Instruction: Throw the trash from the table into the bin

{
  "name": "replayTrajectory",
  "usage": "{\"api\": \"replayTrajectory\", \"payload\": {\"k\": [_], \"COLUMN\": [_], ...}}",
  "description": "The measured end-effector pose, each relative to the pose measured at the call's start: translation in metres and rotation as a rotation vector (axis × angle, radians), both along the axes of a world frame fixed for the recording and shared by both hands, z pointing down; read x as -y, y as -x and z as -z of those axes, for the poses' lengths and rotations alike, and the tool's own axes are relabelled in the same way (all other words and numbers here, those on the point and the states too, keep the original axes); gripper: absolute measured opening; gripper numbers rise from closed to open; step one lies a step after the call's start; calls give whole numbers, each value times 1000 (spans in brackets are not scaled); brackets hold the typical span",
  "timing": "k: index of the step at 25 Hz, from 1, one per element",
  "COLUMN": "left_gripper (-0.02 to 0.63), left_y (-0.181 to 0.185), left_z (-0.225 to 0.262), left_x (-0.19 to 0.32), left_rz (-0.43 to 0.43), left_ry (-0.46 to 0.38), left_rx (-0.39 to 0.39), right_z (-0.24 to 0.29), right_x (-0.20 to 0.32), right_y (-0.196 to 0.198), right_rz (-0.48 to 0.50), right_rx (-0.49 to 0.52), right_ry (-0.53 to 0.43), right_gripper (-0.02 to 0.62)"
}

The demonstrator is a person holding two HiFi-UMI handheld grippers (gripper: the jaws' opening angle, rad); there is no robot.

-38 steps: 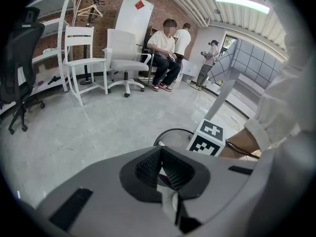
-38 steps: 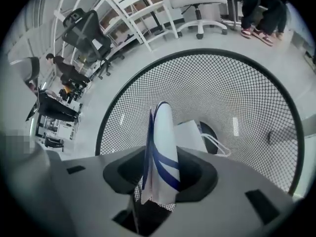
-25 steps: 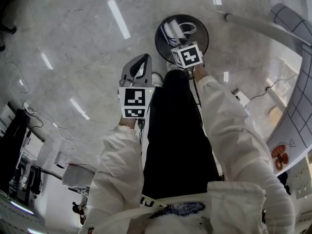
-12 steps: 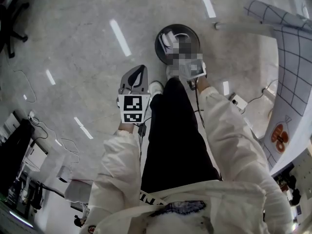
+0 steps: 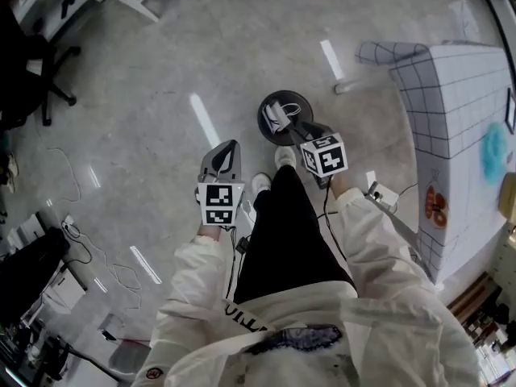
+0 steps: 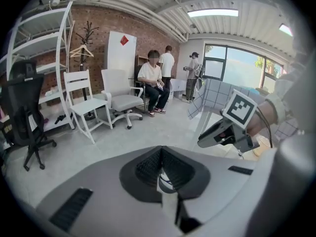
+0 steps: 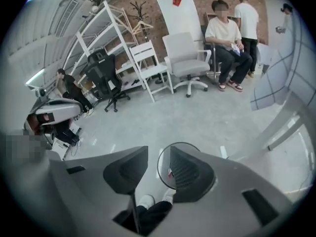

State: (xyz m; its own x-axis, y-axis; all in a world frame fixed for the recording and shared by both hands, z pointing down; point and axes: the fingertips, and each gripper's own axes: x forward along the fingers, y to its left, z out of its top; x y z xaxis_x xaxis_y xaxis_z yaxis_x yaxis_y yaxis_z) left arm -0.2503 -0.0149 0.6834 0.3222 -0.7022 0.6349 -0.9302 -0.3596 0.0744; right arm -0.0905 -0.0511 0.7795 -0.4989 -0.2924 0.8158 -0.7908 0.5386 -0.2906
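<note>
A round black bin [image 5: 284,118] stands on the grey floor just beyond my feet, with white trash lying in it. My right gripper [image 5: 305,133] hangs over the bin's near rim. Its jaws have just been closing, and they still stand apart with nothing between them. Through that gap, in the right gripper view, the bin [image 7: 164,171] shows below. My left gripper [image 5: 228,148] hangs to the left of the bin, over bare floor. In the left gripper view its pads [image 6: 148,166] meet at the tips and hold nothing. The right gripper [image 6: 224,132] shows at that view's right.
A table under a grid-patterned cloth [image 5: 455,111] stands to the right. A black office chair [image 5: 36,71] is at the far left, and cables [image 5: 76,232] run over the floor. White chairs [image 7: 185,58], a shelf rack [image 7: 106,38] and several people [image 7: 224,33] are at the back.
Both grippers have risen away from the floor and the bin. The bin looks smaller and farther off, and more of the table and room has come into view.
</note>
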Motion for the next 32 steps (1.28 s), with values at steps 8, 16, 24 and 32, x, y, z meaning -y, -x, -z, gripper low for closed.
{"api": "replayTrajectory", "payload": {"k": [8,16,24,32], "left_gripper": [6,6,6,6], "left_y": [-2,-13,-33,-66], "left_z": [118,215,301,365], "left_x": [11,9,-7,-11], "left_rz": [-33,-45,-37,-38], "left_ry": [-132,-232,-319,-385], "left_rx": [9,2,-27,-16], "right_z": [155,279,382,443], "right_x": [5,0,-19,-21], "right_y": [-7,-17,-34,-57], "right_rz": [-80,-126,-119,-95], "right_rx": [60,118,166,191], "right_ry": [-199,-369,-521,-620], "right_gripper": [76,21,18,17]}}
